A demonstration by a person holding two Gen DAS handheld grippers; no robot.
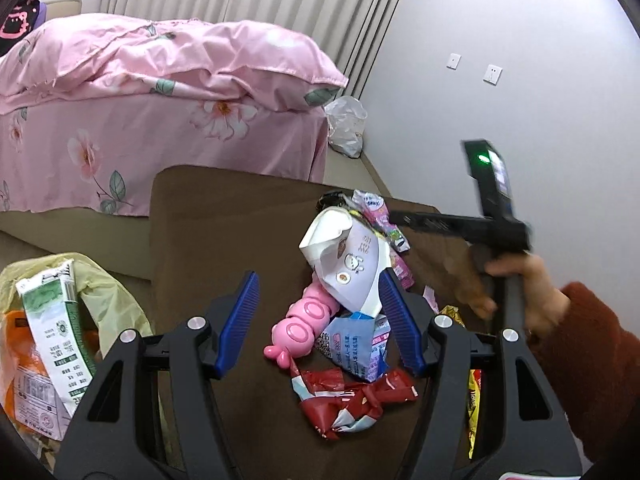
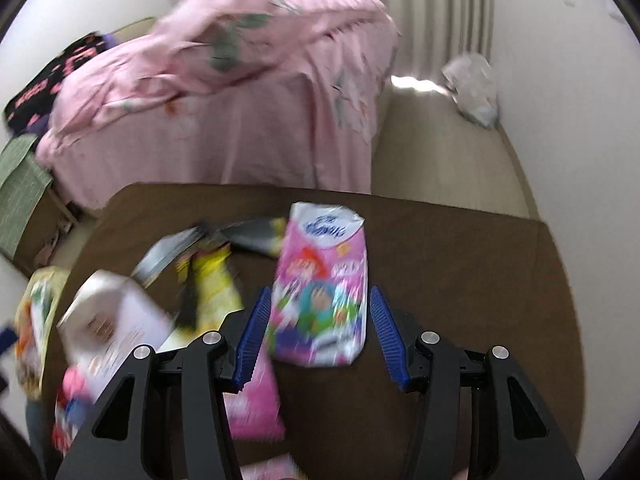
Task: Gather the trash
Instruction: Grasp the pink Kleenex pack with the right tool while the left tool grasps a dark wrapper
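Trash lies heaped on a brown table at the frame's centre: a crushed white paper cup, a red wrapper, a pink toy. At lower left of the left view, a yellow bag already holds a milk carton. The left gripper hangs with its blue pads apart, empty, the cup touching its right pad. In the blurred right view, the right gripper straddles a pink snack packet, pads parted and not pressing. To grip well, it should probably lower until both pads flank the packet's middle, then squeeze gently.
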